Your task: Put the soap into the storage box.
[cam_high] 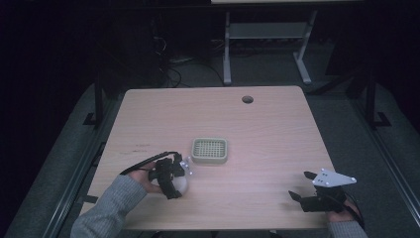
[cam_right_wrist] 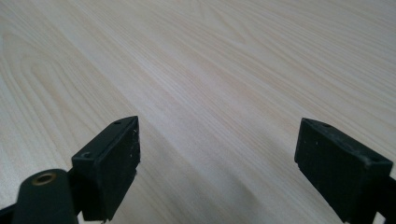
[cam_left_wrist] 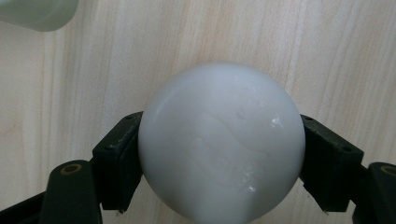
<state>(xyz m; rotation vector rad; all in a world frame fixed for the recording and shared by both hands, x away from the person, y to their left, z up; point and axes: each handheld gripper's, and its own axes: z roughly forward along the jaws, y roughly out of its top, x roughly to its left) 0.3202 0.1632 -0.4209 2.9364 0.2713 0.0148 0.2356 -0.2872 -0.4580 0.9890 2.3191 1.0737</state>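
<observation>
- A person's left gripper pinches a white oval soap bar between its two black jaws, which press on the bar's opposite sides in the left gripper view; raised lettering shows on the bar's face, too faint to read.
- From the high view, the soap sits at the near-left part of the wooden table, whether lifted or touching the wood cannot be told from these views.
- The pale green slotted soap dish stands just beyond and slightly right of the held bar, near but apart from it; its grid top is bare.
- Judged from this, the grasp is done, while the carry and the setting-down on the dish are left, if the dish is indeed the goal.
- The right gripper rests at the near-right edge of the table, well apart from the work, its jaws spread wide over bare wood with nothing between them.
- Nothing lies between soap and dish; the dish's raised rim is the one thing the bar would have to clear.
- A round cable hole marks the far side of the table, and a second desk frame stands on the dark floor beyond.
</observation>
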